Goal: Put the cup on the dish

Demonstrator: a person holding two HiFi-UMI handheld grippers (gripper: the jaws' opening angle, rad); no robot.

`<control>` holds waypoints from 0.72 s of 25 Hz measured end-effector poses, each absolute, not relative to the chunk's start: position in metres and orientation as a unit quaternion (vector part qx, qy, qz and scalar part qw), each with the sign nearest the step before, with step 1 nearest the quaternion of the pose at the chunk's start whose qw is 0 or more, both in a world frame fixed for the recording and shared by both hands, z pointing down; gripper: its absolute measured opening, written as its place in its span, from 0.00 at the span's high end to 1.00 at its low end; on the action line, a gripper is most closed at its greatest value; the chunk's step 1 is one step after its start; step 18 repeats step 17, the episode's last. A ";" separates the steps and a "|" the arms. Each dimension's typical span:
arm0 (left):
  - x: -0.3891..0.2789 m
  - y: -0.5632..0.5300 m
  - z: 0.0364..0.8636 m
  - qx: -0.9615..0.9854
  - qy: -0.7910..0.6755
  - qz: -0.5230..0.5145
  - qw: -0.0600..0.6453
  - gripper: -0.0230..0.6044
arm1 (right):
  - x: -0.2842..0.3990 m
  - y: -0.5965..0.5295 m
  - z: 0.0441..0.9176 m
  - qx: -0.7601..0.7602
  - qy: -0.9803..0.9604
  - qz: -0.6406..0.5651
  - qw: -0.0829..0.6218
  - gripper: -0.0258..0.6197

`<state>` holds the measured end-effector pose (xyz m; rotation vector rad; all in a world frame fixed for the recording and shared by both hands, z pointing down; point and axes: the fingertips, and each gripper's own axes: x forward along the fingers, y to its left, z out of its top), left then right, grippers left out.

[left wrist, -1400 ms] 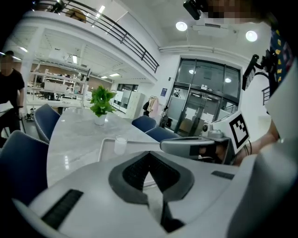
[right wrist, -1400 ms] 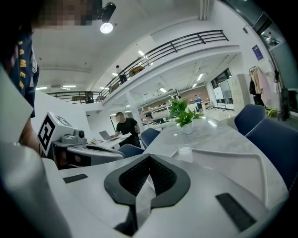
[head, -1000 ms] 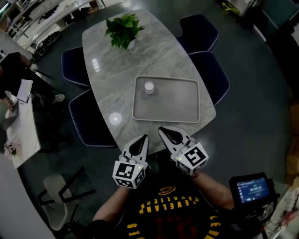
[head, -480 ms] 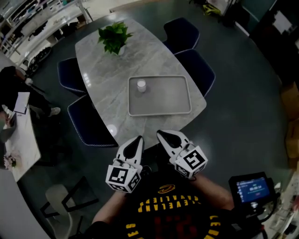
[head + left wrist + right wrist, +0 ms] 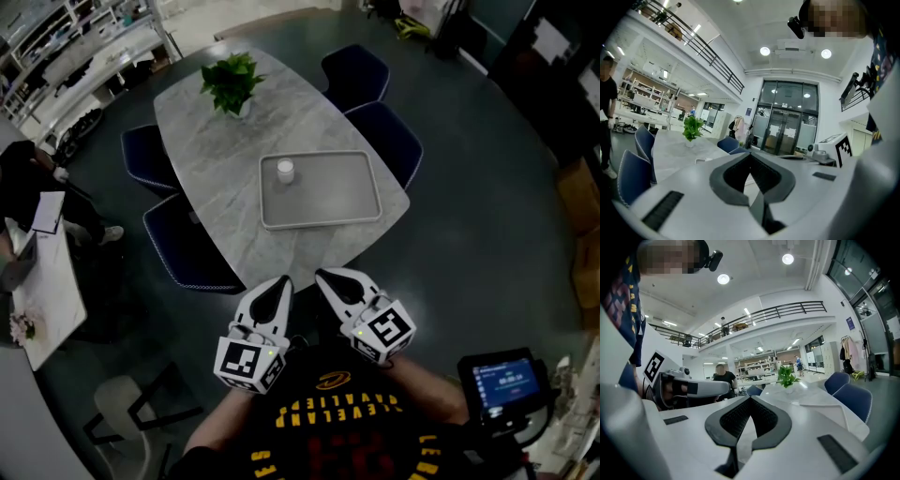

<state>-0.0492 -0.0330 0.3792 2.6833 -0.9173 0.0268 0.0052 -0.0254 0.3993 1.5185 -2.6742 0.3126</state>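
My left gripper (image 5: 281,284) and right gripper (image 5: 325,277) are closed, empty, short of the table (image 5: 211,141); the cup (image 5: 285,170) stands in the tray (image 5: 347,192).

Cup (image 5: 285,171) on grey tray (image 5: 342,195), marble table (image 5: 225,150) — potted plant (image 5: 231,81)

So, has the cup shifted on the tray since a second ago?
No. The cup still stands in the far left corner of the tray, just as before.
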 end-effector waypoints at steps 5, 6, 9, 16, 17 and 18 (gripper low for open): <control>-0.049 -0.030 0.378 0.935 -0.321 0.009 0.153 0.96 | 0.004 -0.024 0.396 0.493 -0.862 0.107 0.039 0.95; -0.049 -0.028 0.378 0.934 -0.320 0.012 0.157 0.96 | 0.004 -0.024 0.396 0.494 -0.862 0.105 0.041 0.95; -0.053 -0.026 0.379 0.932 -0.325 0.017 0.159 0.96 | 0.002 -0.024 0.396 0.493 -0.863 0.104 0.033 0.95; -0.060 -0.023 0.382 0.922 -0.352 0.029 0.161 0.96 | -0.009 -0.025 0.394 0.467 -0.878 0.106 0.021 0.95; -0.058 -0.022 0.384 0.920 -0.354 0.032 0.162 0.96 | -0.009 -0.024 0.392 0.464 -0.879 0.105 0.019 0.95; -0.058 -0.022 0.384 0.920 -0.354 0.032 0.162 0.96 | -0.009 -0.024 0.392 0.464 -0.879 0.105 0.019 0.95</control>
